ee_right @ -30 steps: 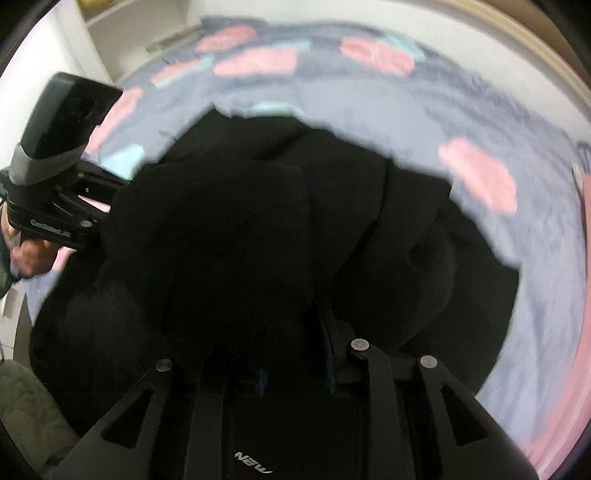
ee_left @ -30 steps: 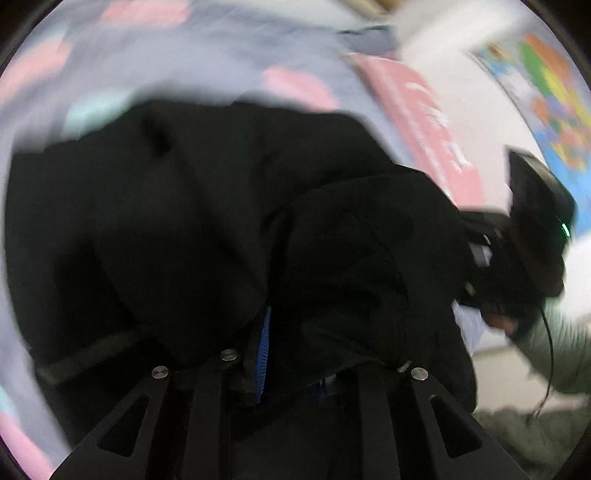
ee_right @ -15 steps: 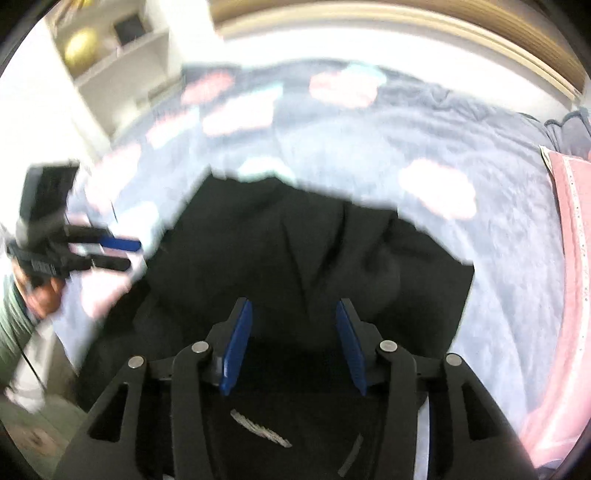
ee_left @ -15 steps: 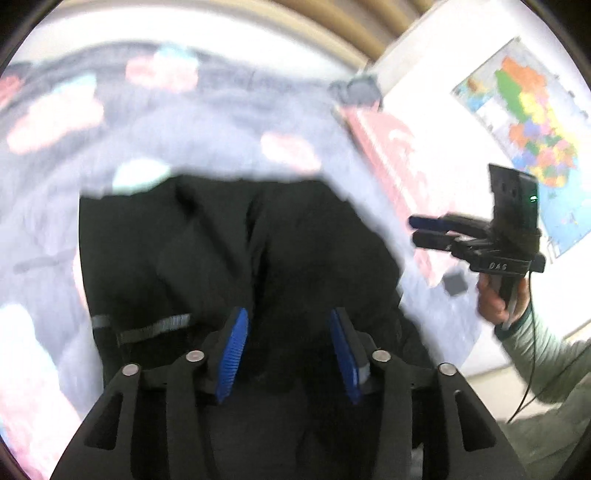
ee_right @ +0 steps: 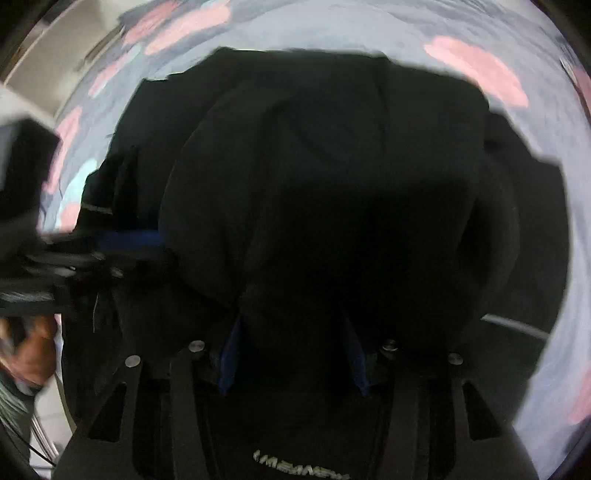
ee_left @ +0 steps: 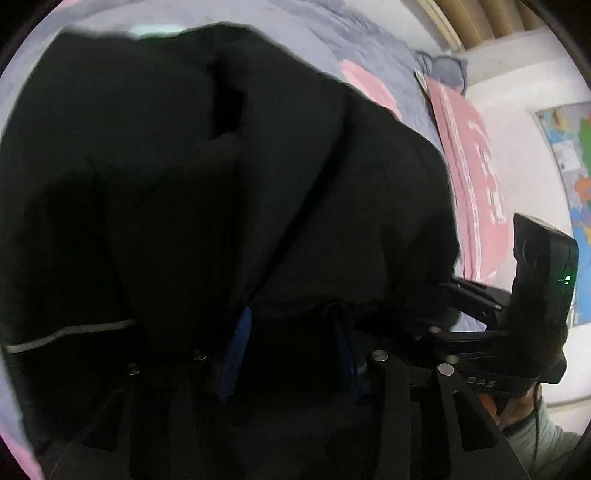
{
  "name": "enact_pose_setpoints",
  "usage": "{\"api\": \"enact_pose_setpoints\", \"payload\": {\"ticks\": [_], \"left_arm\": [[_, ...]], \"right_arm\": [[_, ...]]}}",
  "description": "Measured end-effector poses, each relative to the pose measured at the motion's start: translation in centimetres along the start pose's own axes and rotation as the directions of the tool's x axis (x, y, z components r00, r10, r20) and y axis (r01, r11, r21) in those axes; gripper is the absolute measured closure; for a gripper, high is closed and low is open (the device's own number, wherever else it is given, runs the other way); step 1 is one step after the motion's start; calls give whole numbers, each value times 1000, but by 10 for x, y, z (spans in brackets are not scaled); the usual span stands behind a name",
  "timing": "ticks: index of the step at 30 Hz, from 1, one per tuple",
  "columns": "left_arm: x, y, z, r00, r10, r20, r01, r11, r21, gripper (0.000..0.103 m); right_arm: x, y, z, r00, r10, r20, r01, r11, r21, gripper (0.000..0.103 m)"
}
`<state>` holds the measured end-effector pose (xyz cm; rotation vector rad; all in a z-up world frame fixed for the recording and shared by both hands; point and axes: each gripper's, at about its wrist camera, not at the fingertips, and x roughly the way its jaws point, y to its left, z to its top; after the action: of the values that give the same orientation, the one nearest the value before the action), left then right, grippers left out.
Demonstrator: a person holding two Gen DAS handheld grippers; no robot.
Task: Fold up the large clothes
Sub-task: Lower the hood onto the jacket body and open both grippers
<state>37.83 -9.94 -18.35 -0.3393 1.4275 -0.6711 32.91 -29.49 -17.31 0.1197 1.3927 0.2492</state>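
A large black garment point(ee_left: 229, 177) with a thin grey stripe lies bunched on the bed and fills both views point(ee_right: 332, 192). My left gripper point(ee_left: 291, 332) has its blue pads apart with a fold of the black cloth between them. My right gripper point(ee_right: 291, 339) also has its pads apart, pushed into the cloth. The right gripper shows in the left wrist view point(ee_left: 476, 295) at the garment's right edge. The left gripper shows in the right wrist view point(ee_right: 125, 243) at the garment's left edge. The fingertips are partly hidden by cloth.
The bed cover point(ee_right: 369, 29) is grey-blue with pink and pale blue patches. A pink pillow point(ee_left: 469, 173) lies at the bed's right side. A white wall with a coloured map point(ee_left: 569, 155) stands beyond. A white shelf point(ee_right: 48, 66) stands at the far left.
Both grippers were shut on the garment, then open and raised back from it. Now both have come down into the cloth again with pads apart.
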Motion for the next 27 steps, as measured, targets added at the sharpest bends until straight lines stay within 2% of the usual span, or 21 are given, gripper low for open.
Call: {"api": "enact_pose_setpoints", "payload": {"ticks": [3,7,14,17,19,21,24,27], "left_arm": [[-11,-3,-3,999,-18,41,19,999,-31,58],[-31,-29,-15,998,23,64,-26,999,39,58],[-87,-58,-46,985,-72,160,59,995,84,58],[-92,-57,-51,985,-68,162,53,994,94,58],[-89,-51,-60,988,-52,149,37,994,106,58],[-69,-41,-58,992,-13,126,-1,994,112,58],[-36,-22,-58,995,41,91,-49,995,87,58],[-14,-14,-61,995,57,76,-62,995,75,58]], "right_arm": [[-9,-6,-2,1000,23,21,-23,999,42,51],[-38,-4,-12,998,25,57,-25,1000,4,51],[-106,-1,-41,984,20,179,-23,1000,14,51],[-117,12,-46,976,35,214,-39,999,15,51],[-109,17,-40,976,12,218,-15,1000,9,51],[-93,23,-41,977,-11,213,11,1000,-1,51],[-52,25,-46,984,-31,177,30,1000,5,51],[-19,23,-52,988,-43,149,41,999,15,51]]}}
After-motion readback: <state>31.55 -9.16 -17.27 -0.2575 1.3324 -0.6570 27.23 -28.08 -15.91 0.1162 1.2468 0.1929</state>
